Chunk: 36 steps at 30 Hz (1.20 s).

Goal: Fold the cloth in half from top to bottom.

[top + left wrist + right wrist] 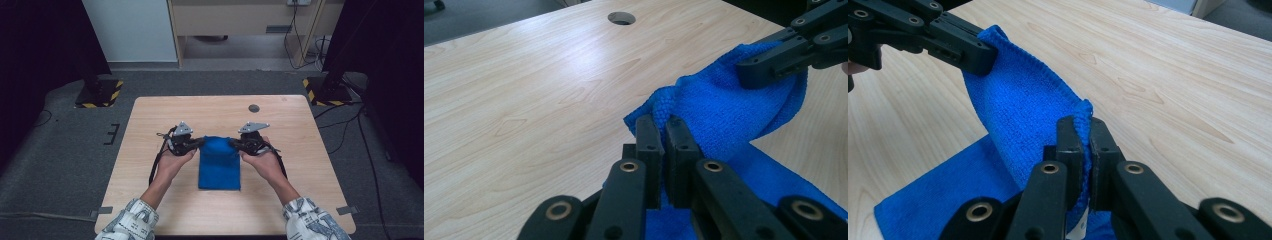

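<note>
One blue cloth (219,165) lies at the middle of the wooden table (150,180), its far edge lifted. Two grippers hold it: the left gripper (201,143) is clamped on the far left corner, the right gripper (233,143) on the far right corner.

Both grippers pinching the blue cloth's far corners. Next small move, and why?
Probably carry the far edge toward the person to fold it over. The left gripper and right gripper are each shut on a far corner of the blue cloth, that edge lifted, the near part flat on the table.
</note>
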Motion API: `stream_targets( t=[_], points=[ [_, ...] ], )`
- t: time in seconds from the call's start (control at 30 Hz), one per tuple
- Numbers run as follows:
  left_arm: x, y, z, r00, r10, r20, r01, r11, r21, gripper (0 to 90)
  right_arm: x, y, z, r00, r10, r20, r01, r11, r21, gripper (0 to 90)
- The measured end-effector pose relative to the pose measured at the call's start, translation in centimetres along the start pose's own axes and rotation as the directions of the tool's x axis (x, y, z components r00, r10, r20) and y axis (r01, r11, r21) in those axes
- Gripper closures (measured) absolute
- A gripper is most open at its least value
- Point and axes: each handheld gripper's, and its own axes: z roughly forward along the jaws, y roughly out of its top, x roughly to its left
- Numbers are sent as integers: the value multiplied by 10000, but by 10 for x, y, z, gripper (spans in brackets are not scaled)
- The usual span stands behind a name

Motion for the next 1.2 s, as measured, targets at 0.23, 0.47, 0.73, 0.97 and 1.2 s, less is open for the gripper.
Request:
stream_targets(
  t=[0.23,0.47,0.73,0.97,1.2],
  points=[
    [-10,-7,-1,9997,57,223,-57,10000,8,866,3,-6,-5,9996,-259,120,257,9996,131,861],
    [-19,-12,-6,9990,207,408,-205,9998,-42,865,9,-20,-7,9994,-346,-8,346,9991,256,840],
    [-26,-28,-7,9978,133,645,-143,9998,162,864,15,-34,-8,9993,-355,-105,359,9983,449,797],
    [-34,-39,-8,9964,265,810,-297,9988,391,860,21,-40,-11,9990,-395,-209,405,9978,523,783],
    [-36,-44,-12,9954,195,943,-229,9991,359,849,26,-44,-13,9983,-517,-252,532,9965,638,773]
  ],
)
